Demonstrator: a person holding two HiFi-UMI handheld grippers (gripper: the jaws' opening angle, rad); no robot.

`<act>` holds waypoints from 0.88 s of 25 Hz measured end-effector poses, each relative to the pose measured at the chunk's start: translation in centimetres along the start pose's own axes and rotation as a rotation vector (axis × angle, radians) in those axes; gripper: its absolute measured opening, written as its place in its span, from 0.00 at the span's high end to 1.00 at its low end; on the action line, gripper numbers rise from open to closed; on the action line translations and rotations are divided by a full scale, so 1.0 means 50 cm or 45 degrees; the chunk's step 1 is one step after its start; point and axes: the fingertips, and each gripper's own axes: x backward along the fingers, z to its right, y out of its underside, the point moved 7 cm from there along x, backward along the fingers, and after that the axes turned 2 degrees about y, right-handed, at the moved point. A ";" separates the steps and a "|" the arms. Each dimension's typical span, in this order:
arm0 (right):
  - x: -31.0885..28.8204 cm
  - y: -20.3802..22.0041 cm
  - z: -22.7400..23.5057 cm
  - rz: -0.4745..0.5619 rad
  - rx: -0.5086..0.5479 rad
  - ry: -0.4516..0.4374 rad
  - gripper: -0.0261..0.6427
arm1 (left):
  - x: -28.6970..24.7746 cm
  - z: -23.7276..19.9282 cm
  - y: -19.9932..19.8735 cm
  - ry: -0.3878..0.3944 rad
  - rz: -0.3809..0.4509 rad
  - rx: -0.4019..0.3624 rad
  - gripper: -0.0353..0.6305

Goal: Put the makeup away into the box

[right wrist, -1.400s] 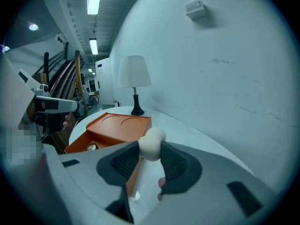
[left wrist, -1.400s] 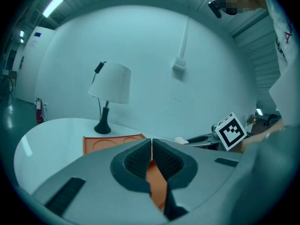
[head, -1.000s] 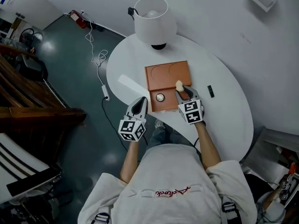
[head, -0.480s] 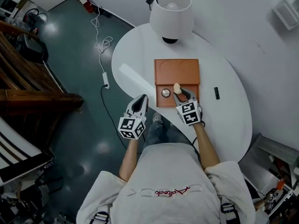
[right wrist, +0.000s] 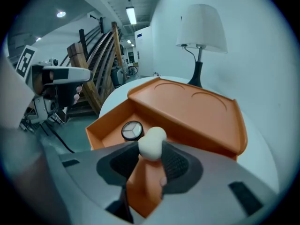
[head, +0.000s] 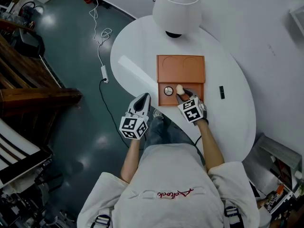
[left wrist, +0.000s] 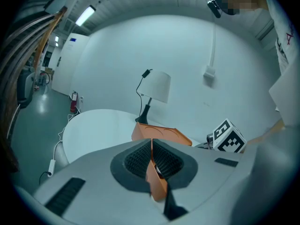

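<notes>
An orange box (head: 163,99) lies open on the white table (head: 137,51), its lid (head: 181,69) folded back flat. A round compact (head: 168,90) rests in the box's left part. My right gripper (head: 182,95) is shut on a cream makeup sponge (head: 180,88), which hangs over the box's open compartment just right of the compact. In the right gripper view the sponge (right wrist: 151,143) sits between the pads of that gripper (right wrist: 150,157), with the compact (right wrist: 132,130) just beyond. My left gripper (head: 143,99) hovers off the table's near edge, left of the box, shut and empty (left wrist: 152,147).
A white table lamp (head: 176,8) stands behind the box. A small black object (head: 221,92) lies on the table right of the box. A cable and power strip (head: 103,71) run across the dark floor at left, near wooden stairs.
My right gripper has come down with the sponge, lower over the box's compartment and tilted more steeply. The left gripper has sunk a little beside the table edge.
</notes>
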 end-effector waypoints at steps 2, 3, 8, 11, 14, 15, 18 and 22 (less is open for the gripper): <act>-0.009 -0.001 -0.002 -0.040 0.012 -0.005 0.72 | -0.001 -0.007 0.004 -0.007 -0.005 0.009 0.92; -0.012 -0.001 -0.002 -0.061 0.015 -0.005 0.72 | -0.002 -0.009 0.006 -0.010 -0.007 0.014 0.92; -0.020 0.001 -0.006 -0.109 0.037 -0.012 0.70 | -0.011 -0.007 0.009 -0.008 -0.018 0.027 0.92; -0.020 -0.001 -0.005 -0.090 0.030 -0.005 0.67 | -0.016 -0.004 0.008 -0.001 -0.020 0.024 0.92; -0.012 -0.003 -0.004 -0.062 0.027 0.002 0.66 | -0.016 -0.001 0.005 0.006 -0.020 0.019 0.92; -0.009 -0.004 -0.003 -0.051 0.027 0.008 0.66 | -0.015 0.000 0.004 0.008 -0.019 0.016 0.92; 0.002 -0.008 -0.002 -0.017 0.025 0.034 0.66 | -0.014 0.004 0.001 0.019 -0.016 0.007 0.92; 0.022 -0.012 -0.002 0.031 0.014 0.064 0.68 | -0.012 0.014 -0.003 0.042 -0.014 -0.008 0.92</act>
